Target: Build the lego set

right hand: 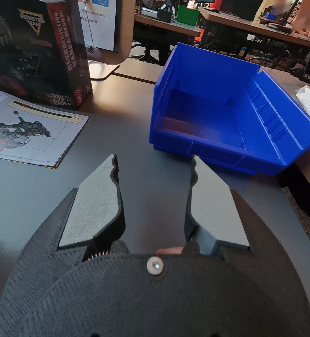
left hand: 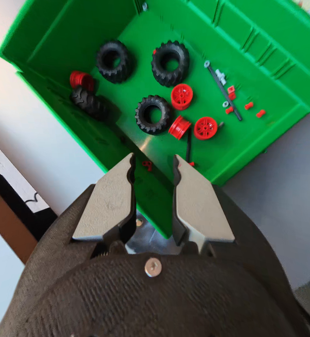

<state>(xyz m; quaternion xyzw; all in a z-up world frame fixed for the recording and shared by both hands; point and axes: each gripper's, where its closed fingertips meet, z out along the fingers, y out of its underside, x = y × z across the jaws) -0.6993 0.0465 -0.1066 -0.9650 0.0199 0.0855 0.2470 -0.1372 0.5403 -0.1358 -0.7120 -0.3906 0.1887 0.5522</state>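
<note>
The green bin (left hand: 241,45) holds four black tyres (left hand: 170,63), four red rims (left hand: 181,96), a black axle (left hand: 223,91), small red connectors (left hand: 249,105) and a grey piece (left hand: 220,76). The left gripper (left hand: 153,160) hangs above the bin's near wall, jaws apart, holding nothing. The blue bin (right hand: 278,127) shows no contents. The right gripper (right hand: 154,160) is spread wide over the table (right hand: 132,127), gripping nothing. Manual (right hand: 32,131) and box (right hand: 41,51) lie left.

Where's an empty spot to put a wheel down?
The grey table is bare between the booklet and the blue bin. The blue bin looks empty too. The green bin is crowded with tires and red wheels.
</note>
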